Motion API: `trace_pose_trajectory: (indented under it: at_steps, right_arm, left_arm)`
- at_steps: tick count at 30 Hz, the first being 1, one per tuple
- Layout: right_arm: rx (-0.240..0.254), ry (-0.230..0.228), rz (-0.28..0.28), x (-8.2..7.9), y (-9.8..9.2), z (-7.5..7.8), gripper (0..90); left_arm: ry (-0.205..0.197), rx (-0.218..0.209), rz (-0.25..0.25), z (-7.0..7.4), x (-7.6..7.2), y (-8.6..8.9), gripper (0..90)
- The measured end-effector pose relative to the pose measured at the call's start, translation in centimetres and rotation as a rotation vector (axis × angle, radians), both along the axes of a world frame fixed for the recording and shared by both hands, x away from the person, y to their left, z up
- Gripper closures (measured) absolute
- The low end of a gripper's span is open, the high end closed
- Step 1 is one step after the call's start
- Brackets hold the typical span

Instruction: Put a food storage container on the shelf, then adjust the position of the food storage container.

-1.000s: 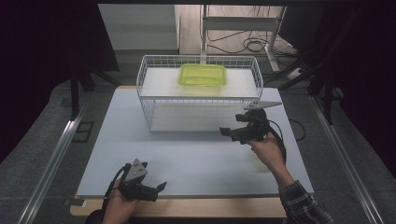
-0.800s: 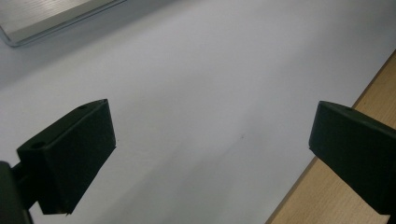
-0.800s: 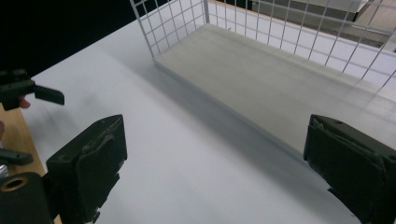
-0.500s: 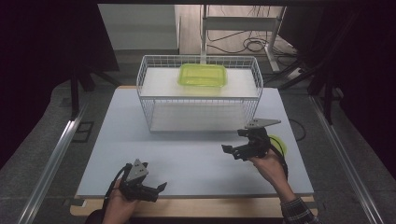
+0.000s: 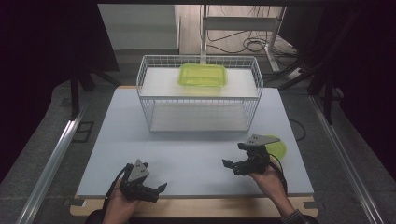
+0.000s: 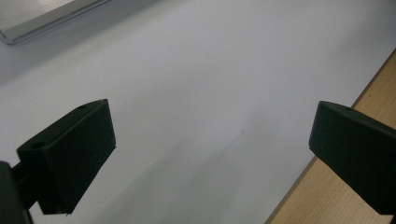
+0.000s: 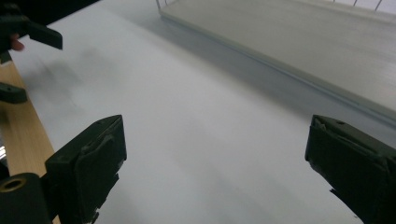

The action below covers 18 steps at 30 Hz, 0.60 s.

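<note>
High view: the person's right gripper (image 5: 239,156) hovers over the near right part of the white table (image 5: 196,149), its jaws spread wide with nothing between them. It is held in the right hand (image 5: 265,173), which comes in from the bottom edge. Just behind and to the right of this gripper, partly hidden by its grey plate, a round yellow-green lid (image 5: 275,148) lies flat on the table near the right edge. It is close to the gripper, but whether they touch cannot be told.

The left gripper (image 5: 159,187) sits low at the near left of the table, close to the wooden front edge (image 5: 196,208), held in the left hand (image 5: 119,205). Its jaws also stand apart and hold nothing.

At the far side of the table stands a white wire basket (image 5: 200,93) with a shelf on top. A yellow-green container (image 5: 202,75) rests on that shelf, toward its middle, well apart from both grippers and from the lid.

In the left gripper view, the two black jaws are wide open over bare white table, with the wooden edge running along the lower right. In the right gripper view, the jaws are likewise spread over the table, the basket's lower shelf (image 7: 299,42) lies ahead, and the left gripper (image 7: 21,56) shows at the far left.
</note>
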State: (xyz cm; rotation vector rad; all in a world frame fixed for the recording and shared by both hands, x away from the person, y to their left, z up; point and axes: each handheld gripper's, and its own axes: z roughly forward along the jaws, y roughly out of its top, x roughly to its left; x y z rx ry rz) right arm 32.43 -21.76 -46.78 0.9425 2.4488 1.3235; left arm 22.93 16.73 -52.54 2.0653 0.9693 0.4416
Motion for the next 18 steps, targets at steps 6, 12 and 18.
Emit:
trace_pose_trajectory:
  at_steps: [6, 12, 18]
  right_arm:
    - [-0.032, 0.015, -0.011, -0.2, -0.2, -1.0, 5.2]
    - [-0.063, 0.027, -0.019, -0.1, -0.4, -1.7, 5.1]
    - [-0.07, 0.05, -0.029, 0.0, -0.7, -1.6, 3.6]
  left_arm:
    - [0.0, 0.0, -0.001, 0.0, 0.0, 0.0, 0.3]
    - [0.0, -0.001, -0.002, 0.0, 0.0, 0.0, 0.3]
    - [0.0, 0.002, -0.006, 0.0, 0.0, 0.0, 0.3]
